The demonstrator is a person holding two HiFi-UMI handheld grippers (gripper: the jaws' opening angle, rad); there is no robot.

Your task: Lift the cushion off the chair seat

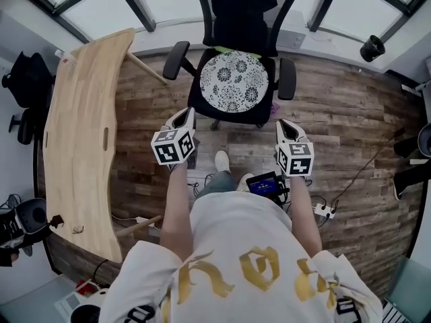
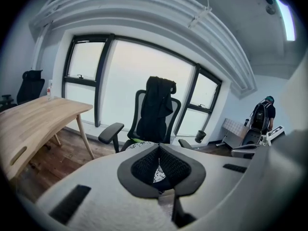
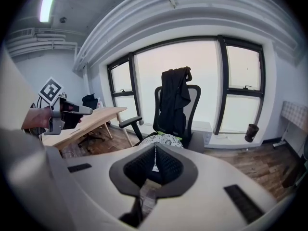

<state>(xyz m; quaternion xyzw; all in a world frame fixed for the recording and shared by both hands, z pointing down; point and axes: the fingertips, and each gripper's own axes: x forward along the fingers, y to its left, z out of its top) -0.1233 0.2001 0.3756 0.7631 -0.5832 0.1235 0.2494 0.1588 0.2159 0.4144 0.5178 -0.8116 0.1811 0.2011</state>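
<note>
Cushion: flat on chair seat, 12 o'clock in head view | left gripper: jaws closed, empty, 7 o'clock of cushion | right gripper: jaws closed, empty, 5 o'clock

The cushion, at the upper centre of the head view, is matt cloth printed with black and white flowers. The chair under it has a matt black seat and smooth black plastic armrests. The tabletop at the left is pale, smooth wood. The floor is dark wooden planks, rather rough. The left gripper and the right gripper have matt pale plastic shells, and their jaws carry black ribbed pads, probably rubber.
</note>
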